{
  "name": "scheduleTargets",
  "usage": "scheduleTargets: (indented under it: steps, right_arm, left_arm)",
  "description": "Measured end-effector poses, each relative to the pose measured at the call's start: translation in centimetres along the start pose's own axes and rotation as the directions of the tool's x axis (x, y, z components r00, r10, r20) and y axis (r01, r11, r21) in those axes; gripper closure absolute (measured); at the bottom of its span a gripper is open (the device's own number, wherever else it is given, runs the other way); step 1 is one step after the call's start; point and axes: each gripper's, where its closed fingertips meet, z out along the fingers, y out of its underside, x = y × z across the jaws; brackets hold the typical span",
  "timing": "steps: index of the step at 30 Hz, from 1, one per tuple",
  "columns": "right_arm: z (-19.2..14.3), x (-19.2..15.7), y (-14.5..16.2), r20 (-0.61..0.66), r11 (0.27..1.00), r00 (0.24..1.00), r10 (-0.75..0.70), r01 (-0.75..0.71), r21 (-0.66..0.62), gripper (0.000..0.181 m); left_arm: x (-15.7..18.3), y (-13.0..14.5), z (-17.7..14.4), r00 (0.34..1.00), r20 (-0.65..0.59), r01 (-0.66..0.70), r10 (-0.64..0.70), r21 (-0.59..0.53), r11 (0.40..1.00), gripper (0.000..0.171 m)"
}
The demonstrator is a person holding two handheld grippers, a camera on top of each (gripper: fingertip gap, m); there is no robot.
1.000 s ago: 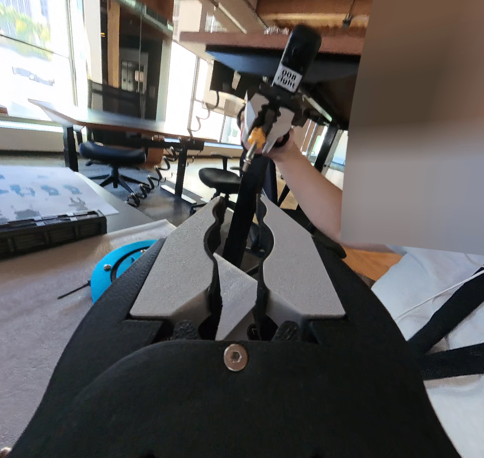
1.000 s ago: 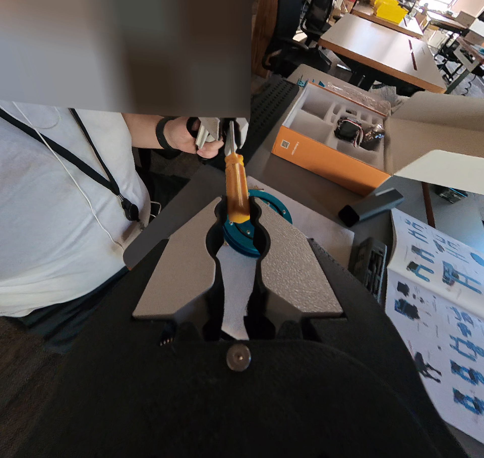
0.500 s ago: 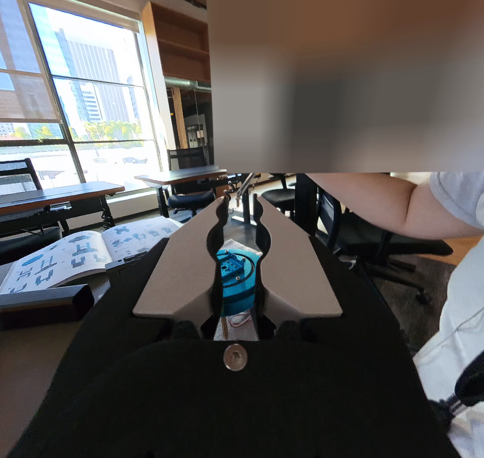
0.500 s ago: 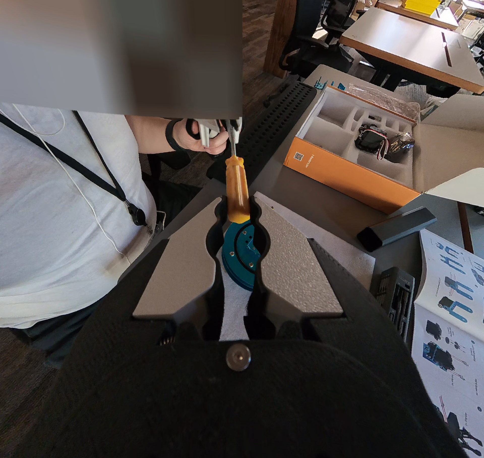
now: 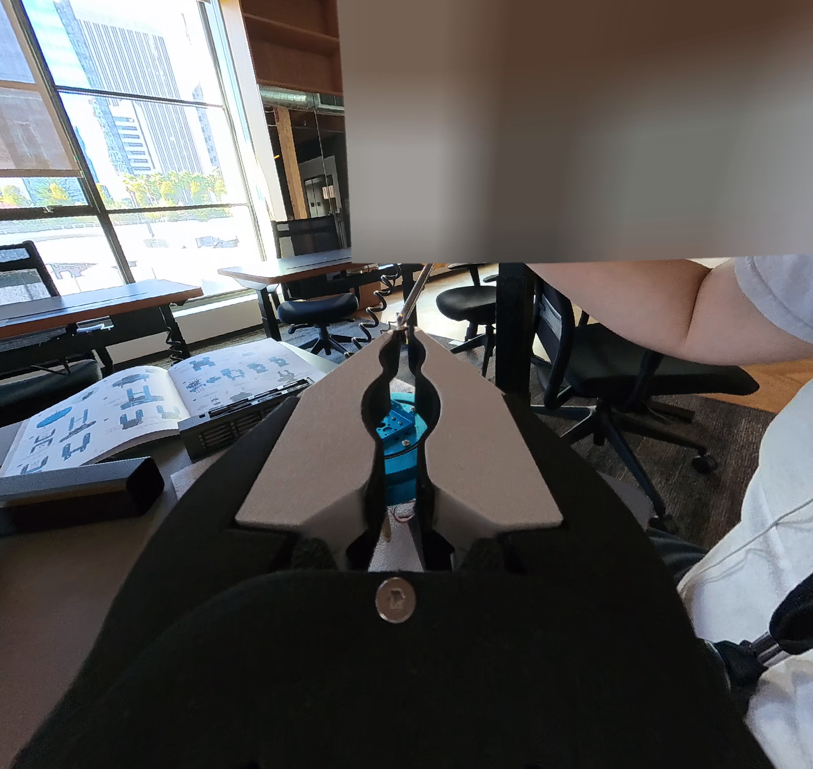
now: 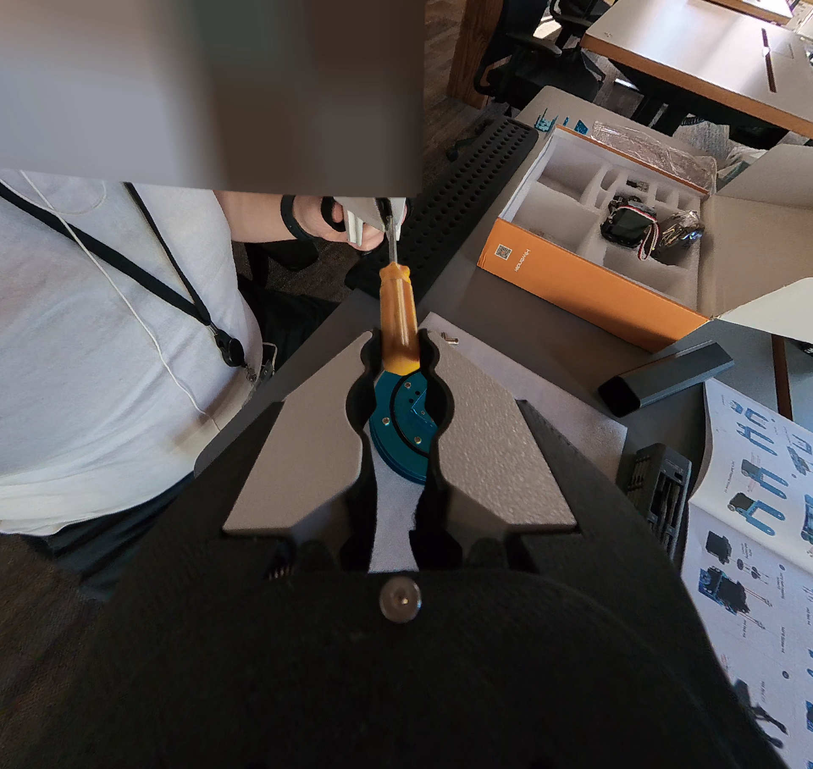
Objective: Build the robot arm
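While I watch from beside the desk, the right claw (image 6: pixel 398 338) is squeezed shut on the orange handle of the screwdriver (image 6: pixel 398 308). Its long thin metal end points straight to 12 o'clock, at the left claw (image 5: pixel 402 338). That claw's fingers are close together right at the metal tip, but I cannot tell if they pinch it. The blue round part (image 6: pixel 400 431) lies on the white pad (image 6: pixel 506 378) under both claws, at 6 o'clock from the handle, not touching it. A tiny screw (image 6: pixel 451 339) sits on the pad. The orange box (image 6: pixel 585 294) is at 2 o'clock, well apart.
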Motion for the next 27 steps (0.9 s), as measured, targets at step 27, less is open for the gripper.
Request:
scheduleTargets:
  steps: [27]
  right_arm:
    - [0.3, -1.8, -1.6, 0.193, 0.863, 0.964, -0.185, 0.253, -0.436, 0.166]
  left_arm:
    - [3.5, 4.0, -0.1, 0.978, -0.198, 0.005, -0.070, -0.314, 0.949, 0.171]
